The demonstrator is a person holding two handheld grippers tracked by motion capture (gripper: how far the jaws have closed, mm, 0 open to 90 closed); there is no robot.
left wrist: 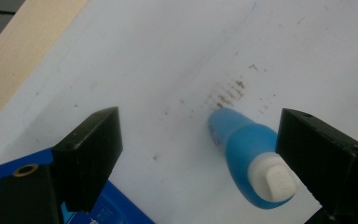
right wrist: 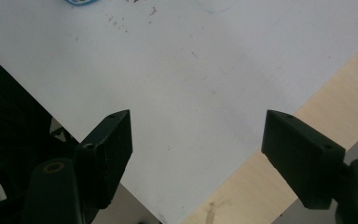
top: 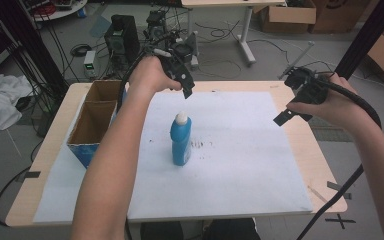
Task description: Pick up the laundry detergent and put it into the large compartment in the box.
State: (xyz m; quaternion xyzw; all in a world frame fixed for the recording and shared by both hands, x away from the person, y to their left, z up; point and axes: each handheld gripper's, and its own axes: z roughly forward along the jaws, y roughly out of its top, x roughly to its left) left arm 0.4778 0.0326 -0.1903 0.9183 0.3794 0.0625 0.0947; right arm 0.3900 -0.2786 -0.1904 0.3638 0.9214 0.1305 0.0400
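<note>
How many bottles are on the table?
1. The blue bottle stands upright mid-sheet, right of the box, just below the open left tongs. More could be hidden inside the box.

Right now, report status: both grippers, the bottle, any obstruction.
Left gripper open, above blue bottle, white cap near one jaw. Right gripper open, empty, over the table's right edge. Bottle upright on white sheet. Cardboard box at left, apart from bottle.

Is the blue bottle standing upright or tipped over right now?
Upright: the blue bottle stands on its base on the white sheet, white cap on top.
</note>
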